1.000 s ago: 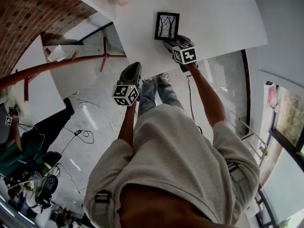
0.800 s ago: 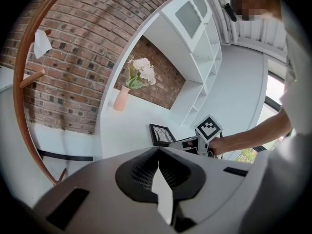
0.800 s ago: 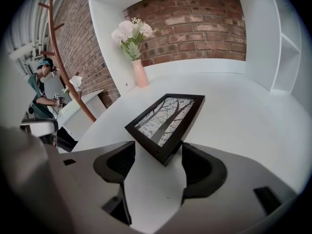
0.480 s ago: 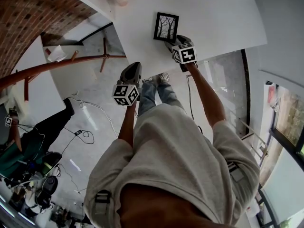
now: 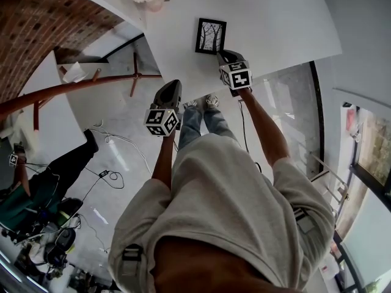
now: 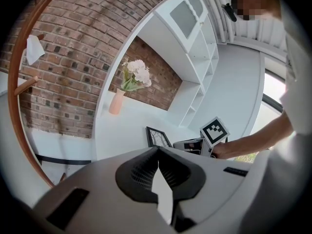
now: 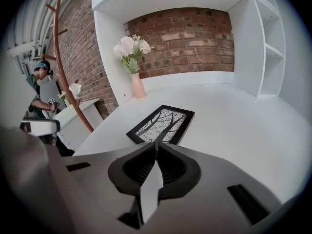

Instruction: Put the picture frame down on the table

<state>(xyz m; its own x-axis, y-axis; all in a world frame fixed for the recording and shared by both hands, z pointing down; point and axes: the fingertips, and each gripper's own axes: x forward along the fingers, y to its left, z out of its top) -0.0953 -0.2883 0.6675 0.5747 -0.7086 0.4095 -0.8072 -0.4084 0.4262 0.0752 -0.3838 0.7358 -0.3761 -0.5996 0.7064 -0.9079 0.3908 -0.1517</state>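
The black picture frame [image 5: 211, 36] with a tree print lies flat on the white table [image 5: 275, 23]; it also shows in the right gripper view [image 7: 162, 124] and the left gripper view [image 6: 157, 136]. My right gripper [image 5: 221, 54] hovers just short of the frame's near edge. Its jaws [image 7: 156, 147] have just been closing and stand shut with nothing between them. My left gripper [image 5: 172, 85] hangs off the table's edge over the floor, shut and empty [image 6: 157, 153]. From there the right gripper [image 6: 189, 145] is seen beside the frame.
A pink vase of white flowers [image 7: 138, 86] stands at the table's back by the brick wall. White shelves [image 7: 273, 48] rise to the right. A wooden coat stand [image 5: 91, 81] and a seated person [image 5: 36, 188] with cables are on the floor to the left.
The right gripper's jaws went from wide open to shut, with nothing between them. The frame stays flat on the table. The left gripper has not moved.
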